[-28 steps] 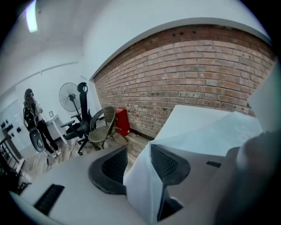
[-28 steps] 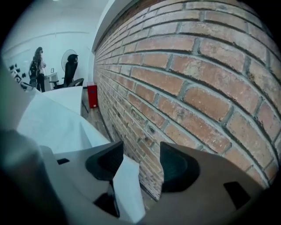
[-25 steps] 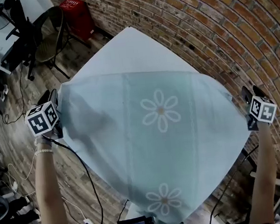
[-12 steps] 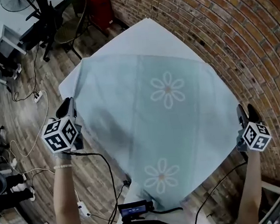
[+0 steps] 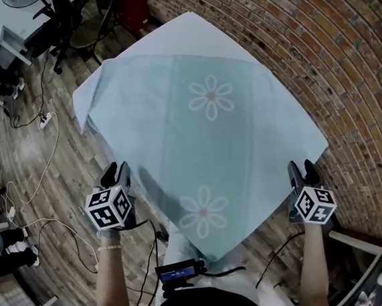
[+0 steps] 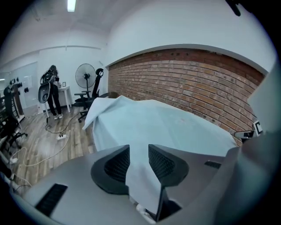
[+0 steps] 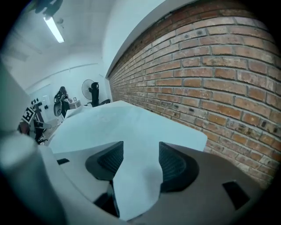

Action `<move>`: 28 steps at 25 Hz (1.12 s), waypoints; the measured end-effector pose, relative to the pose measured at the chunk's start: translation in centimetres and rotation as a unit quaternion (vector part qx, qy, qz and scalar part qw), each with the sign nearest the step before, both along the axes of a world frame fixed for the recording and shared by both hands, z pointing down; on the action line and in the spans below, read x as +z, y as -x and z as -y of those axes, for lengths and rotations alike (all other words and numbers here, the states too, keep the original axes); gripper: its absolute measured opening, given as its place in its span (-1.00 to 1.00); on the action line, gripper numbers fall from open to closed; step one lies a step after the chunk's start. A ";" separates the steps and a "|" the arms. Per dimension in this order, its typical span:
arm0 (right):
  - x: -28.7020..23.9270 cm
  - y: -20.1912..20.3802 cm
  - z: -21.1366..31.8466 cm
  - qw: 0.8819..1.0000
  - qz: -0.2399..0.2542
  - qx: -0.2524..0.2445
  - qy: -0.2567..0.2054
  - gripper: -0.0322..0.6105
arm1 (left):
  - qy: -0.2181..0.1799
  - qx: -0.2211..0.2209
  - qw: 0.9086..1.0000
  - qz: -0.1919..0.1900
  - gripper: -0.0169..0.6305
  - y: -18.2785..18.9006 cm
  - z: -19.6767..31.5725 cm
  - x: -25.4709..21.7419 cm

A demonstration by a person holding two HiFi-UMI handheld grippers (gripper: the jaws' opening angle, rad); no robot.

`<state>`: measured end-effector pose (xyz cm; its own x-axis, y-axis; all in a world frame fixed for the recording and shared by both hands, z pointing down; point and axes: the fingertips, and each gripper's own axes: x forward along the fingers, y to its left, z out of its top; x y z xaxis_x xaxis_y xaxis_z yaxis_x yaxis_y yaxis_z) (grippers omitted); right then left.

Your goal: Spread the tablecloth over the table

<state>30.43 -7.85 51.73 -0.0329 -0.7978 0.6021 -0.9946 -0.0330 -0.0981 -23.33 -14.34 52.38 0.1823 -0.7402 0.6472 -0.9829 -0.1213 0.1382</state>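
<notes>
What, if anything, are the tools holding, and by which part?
Nothing looks clamped: tablecloth corners lie between jaws of the right tool and the left tool, whose jaws have just been opening.

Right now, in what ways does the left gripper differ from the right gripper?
The left gripper is on the side of the wooden floor; the right gripper is beside the brick wall. The left gripper's jaws stand narrower and have just been opening; the right gripper's stand wider. Both are open, with the tablecloth between their jaws.
</notes>
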 end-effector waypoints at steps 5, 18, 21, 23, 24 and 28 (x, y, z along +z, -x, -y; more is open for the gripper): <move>2.5 0.0 -5.4 0.994 0.073 0.074 0.016 -0.07 | 0.025 -0.020 0.999 -0.029 -0.41 -1.7 -3.8 2.2; 4.9 -0.4 -7.1 0.996 -0.010 0.075 0.037 -0.03 | 0.046 -0.037 0.998 -0.012 -0.43 -3.5 -5.2 4.5; 2.7 0.0 -6.2 0.997 -0.066 0.035 0.014 -0.04 | 0.020 -0.035 0.999 0.021 -0.55 -3.1 -4.2 2.8; 2.0 1.7 -4.9 0.997 -0.079 -0.013 0.004 -0.04 | 0.008 -0.018 1.000 0.023 -0.51 -3.5 -3.1 2.1; 2.1 2.5 -4.3 0.996 -0.082 -0.033 0.005 -0.04 | 0.009 -0.008 1.000 0.025 -0.45 -3.8 -2.6 2.2; 4.2 3.9 -3.6 0.994 -0.079 -0.060 0.044 -0.04 | 0.032 0.010 0.998 0.045 -0.43 -4.7 -1.9 3.9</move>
<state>26.57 -4.29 55.95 -0.0246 -0.7377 0.6746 -0.9947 0.0855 0.0573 -18.63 -12.47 56.31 0.1353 -0.6939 0.7072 -0.9893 -0.1339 0.0579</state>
